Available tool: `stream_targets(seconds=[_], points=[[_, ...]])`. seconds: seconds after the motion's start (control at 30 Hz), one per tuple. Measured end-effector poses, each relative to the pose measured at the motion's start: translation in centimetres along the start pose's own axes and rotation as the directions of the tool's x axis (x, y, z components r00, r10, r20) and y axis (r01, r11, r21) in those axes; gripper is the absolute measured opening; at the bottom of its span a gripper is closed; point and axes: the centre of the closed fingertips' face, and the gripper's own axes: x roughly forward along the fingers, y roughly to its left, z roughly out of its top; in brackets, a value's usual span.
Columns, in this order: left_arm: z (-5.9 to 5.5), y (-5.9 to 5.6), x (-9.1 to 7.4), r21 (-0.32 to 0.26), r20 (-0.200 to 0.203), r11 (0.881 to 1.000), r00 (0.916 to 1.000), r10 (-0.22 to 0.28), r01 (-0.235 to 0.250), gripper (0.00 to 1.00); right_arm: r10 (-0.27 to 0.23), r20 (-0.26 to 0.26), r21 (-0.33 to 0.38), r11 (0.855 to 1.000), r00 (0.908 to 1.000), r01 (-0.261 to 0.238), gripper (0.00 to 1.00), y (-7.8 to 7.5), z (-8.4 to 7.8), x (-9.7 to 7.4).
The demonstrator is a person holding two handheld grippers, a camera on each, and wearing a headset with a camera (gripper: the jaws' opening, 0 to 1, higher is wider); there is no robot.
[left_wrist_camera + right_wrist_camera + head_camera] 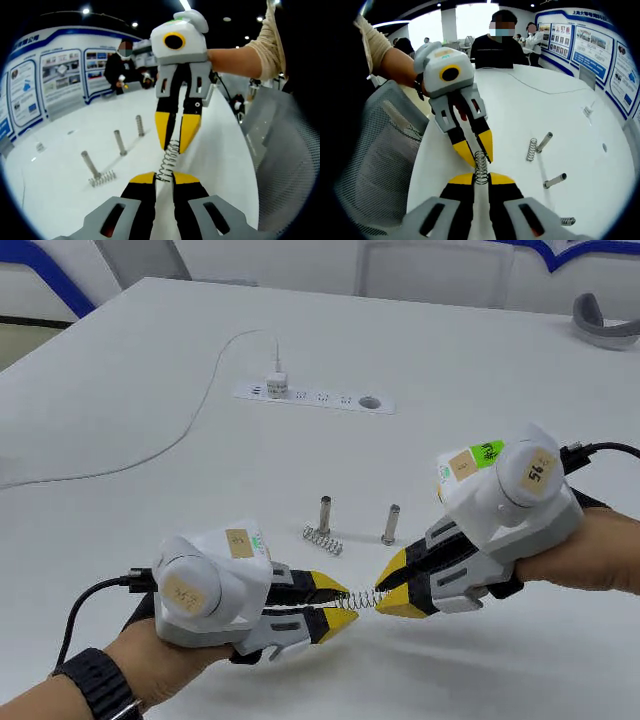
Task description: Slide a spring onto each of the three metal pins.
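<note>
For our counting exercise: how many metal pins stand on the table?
3. In the left gripper view they stand in a row: the nearest pin beside a loose spring, the middle pin, the far pin.

White-grey body, black jaws, yellow tips, beige label: left gripper (348,604), lower centre. Same colours plus green label: right gripper (386,594), right side. Silver: spring (364,598). Dull grey: metal pins (325,514). White: table (150,360), power strip (315,397). Black: wrist strap (97,680), lower left. Blue stripe: wall (58,285), upper left.
</note>
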Motion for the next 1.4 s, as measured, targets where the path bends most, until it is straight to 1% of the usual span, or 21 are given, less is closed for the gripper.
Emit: stream_targets(seconds=[0.07, 0.13, 0.23, 0.33, 0.37, 0.43, 0.67, 0.8, 0.83, 0.97, 1.07, 1.17, 1.33, 1.4], points=[[0.0, 0.1, 0.0, -0.002, -0.001, 1.000, 1.0000, 0.003, -0.003, 0.12, 0.000, 0.036, 0.025, 1.000, 0.9993, -0.001, 0.11, 0.0, 0.6, -0.1], [-0.1, 0.0, -0.1, -0.003, -0.004, 1.000, 1.0000, 0.003, -0.003, 0.12, 0.003, 0.080, 0.052, 0.999, 0.9968, -0.007, 0.11, 0.1, 1.3, -0.2], [-0.1, 0.0, -0.1, -0.004, -0.007, 1.000, 1.0000, 0.003, -0.003, 0.12, 0.001, 0.106, 0.063, 0.998, 0.9943, -0.008, 0.11, 0.1, 1.9, -0.3], [-0.1, 0.0, -0.2, -0.004, -0.006, 1.000, 1.0000, 0.003, -0.003, 0.11, 0.003, 0.154, 0.081, 0.997, 0.9881, -0.015, 0.11, 0.1, 2.9, -0.4], [0.0, -0.1, -0.1, -0.007, -0.003, 1.000, 1.0000, 0.001, -0.001, 0.11, 0.000, 0.174, 0.085, 0.996, 0.9848, -0.015, 0.11, 0.1, 3.4, -0.5], [0.1, -0.2, -0.1, -0.006, 0.000, 1.000, 1.0000, 0.001, -0.001, 0.11, -0.003, 0.186, 0.087, 0.996, 0.9825, -0.014, 0.11, 0.2, 3.8, -0.5], [0.4, -0.3, 0.0, -0.020, 0.008, 1.000, 1.0000, 0.000, 0.000, 0.11, -0.015, 0.213, 0.087, 0.996, 0.9769, -0.003, 0.11, 0.2, 4.7, -0.1], [0.5, -0.5, 0.1, -0.056, 0.020, 0.998, 0.9997, -0.009, 0.010, 0.11, -0.020, 0.226, 0.079, 0.997, 0.9739, 0.002, 0.12, 0.3, 5.1, 0.1], [0.6, -0.4, 0.1, -0.057, 0.025, 0.998, 0.9997, -0.008, 0.009, 0.11, -0.021, 0.229, 0.077, 0.997, 0.9732, 0.003, 0.12, 0.2, 5.2, 0.1], [0.8, -0.1, 0.0, -0.094, 0.053, 0.996, 0.9986, 0.001, 0.004, 0.11, -0.029, 0.241, 0.081, 0.997, 0.9702, 0.010, 0.12, 0.1, 5.4, 0.1], [0.9, 0.0, -0.1, -0.093, 0.056, 0.996, 0.9984, 0.007, -0.002, 0.11, -0.040, 0.231, 0.087, 0.996, 0.9721, 0.020, 0.14, -0.1, 5.1, 0.1], [0.9, 0.1, -0.1, -0.089, 0.054, 0.996, 0.9985, 0.007, -0.002, 0.11, -0.048, 0.238, 0.094, 0.995, 0.9700, 0.026, 0.14, -0.2, 5.0, 0.0], [0.8, 0.0, 0.0, -0.087, 0.054, 0.996, 0.9986, 0.005, 0.000, 0.11, -0.049, 0.239, 0.091, 0.995, 0.9697, 0.028, 0.13, -0.1, 5.0, 0.2], [0.8, 0.0, 0.0, -0.085, 0.051, 0.996, 0.9987, 0.004, 0.000, 0.11, -0.049, 0.246, 0.093, 0.995, 0.9681, 0.026, 0.12, -0.1, 5.2, 0.2]])
